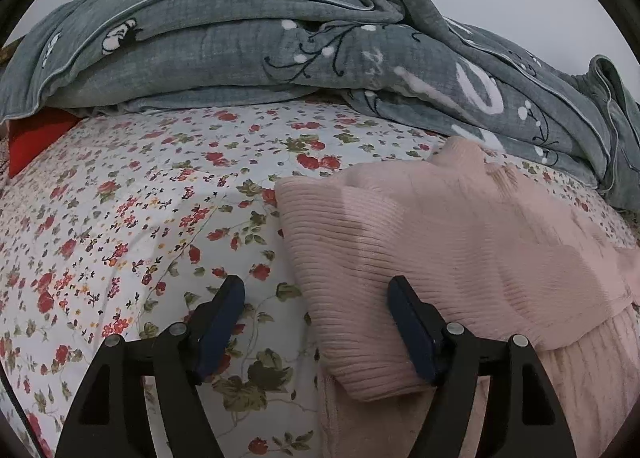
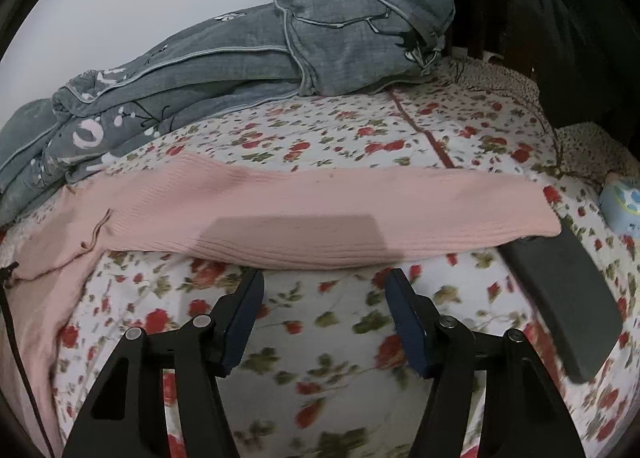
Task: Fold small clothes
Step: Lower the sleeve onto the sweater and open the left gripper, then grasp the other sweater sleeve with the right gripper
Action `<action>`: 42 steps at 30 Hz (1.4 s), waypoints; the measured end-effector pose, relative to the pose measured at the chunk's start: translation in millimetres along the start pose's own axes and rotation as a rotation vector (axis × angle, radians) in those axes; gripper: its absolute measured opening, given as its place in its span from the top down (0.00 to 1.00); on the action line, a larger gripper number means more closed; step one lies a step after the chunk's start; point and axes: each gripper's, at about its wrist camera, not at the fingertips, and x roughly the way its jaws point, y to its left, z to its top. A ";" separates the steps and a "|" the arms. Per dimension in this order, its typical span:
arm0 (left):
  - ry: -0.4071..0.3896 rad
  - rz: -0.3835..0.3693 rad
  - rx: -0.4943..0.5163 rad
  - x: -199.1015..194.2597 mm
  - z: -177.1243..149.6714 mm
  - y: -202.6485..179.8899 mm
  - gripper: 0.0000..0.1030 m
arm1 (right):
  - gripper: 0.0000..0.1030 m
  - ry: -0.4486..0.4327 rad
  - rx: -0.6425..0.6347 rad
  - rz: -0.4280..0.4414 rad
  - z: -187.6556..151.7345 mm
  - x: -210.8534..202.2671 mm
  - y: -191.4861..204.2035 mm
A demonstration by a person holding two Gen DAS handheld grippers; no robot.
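Your left gripper [image 1: 316, 290] stands released, one pad over the floral bedsheet [image 1: 132, 193], the other resting on the pink ribbed sweater [image 1: 440, 238]. Bare sheet lies to its left; the grey quilt [image 1: 240, 41] lines the bed's far edge. Your right gripper [image 2: 324, 286] is also released, empty, just short of the sweater's folded band [image 2: 320, 209], whose long axis runs crosswise. A dark flat case [image 2: 568, 298] lies right.

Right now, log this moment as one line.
task: fold | pink knit top: partly folded on floral sheet | left claw: open | right claw: open
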 end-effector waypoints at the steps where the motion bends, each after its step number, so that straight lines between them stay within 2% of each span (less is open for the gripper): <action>1: 0.000 -0.004 -0.002 0.0 0.1 0.5 0.29 | 0.39 0.002 0.000 0.003 -0.1 0.4 -3.1; 11: 0.005 -0.041 -0.017 2.8 1.4 4.6 0.29 | 0.39 0.023 0.143 0.116 3.5 3.2 -41.5; 18: 0.007 -0.053 -0.022 3.3 1.7 5.0 0.29 | 0.39 0.023 0.189 0.107 16.9 13.1 -51.5; 23: 0.011 -0.070 -0.027 5.3 2.6 6.5 0.29 | 0.42 0.012 0.204 0.040 29.1 18.2 -59.0; 25: 0.009 -0.069 -0.025 5.7 2.7 6.1 0.29 | 0.47 0.007 0.210 0.012 34.4 20.5 -61.4; 28: 0.009 -0.071 -0.024 6.7 2.7 5.8 0.29 | 0.70 0.008 0.204 -0.031 37.9 22.8 -61.7; 29: 0.009 -0.073 -0.024 7.0 2.9 5.9 0.29 | 0.82 0.004 0.195 -0.045 38.7 22.6 -60.8; 30: 0.009 -0.074 -0.024 7.2 2.8 5.7 0.29 | 0.86 -0.009 0.188 -0.055 39.5 21.3 -59.7; 35: 0.010 -0.069 -0.013 7.9 2.6 4.4 0.29 | 0.92 -0.090 0.153 -0.092 41.2 7.2 -50.1; 42: -0.020 -0.043 -0.013 0.9 2.0 5.1 0.29 | 0.94 -0.210 0.078 -0.156 45.8 -19.8 -10.4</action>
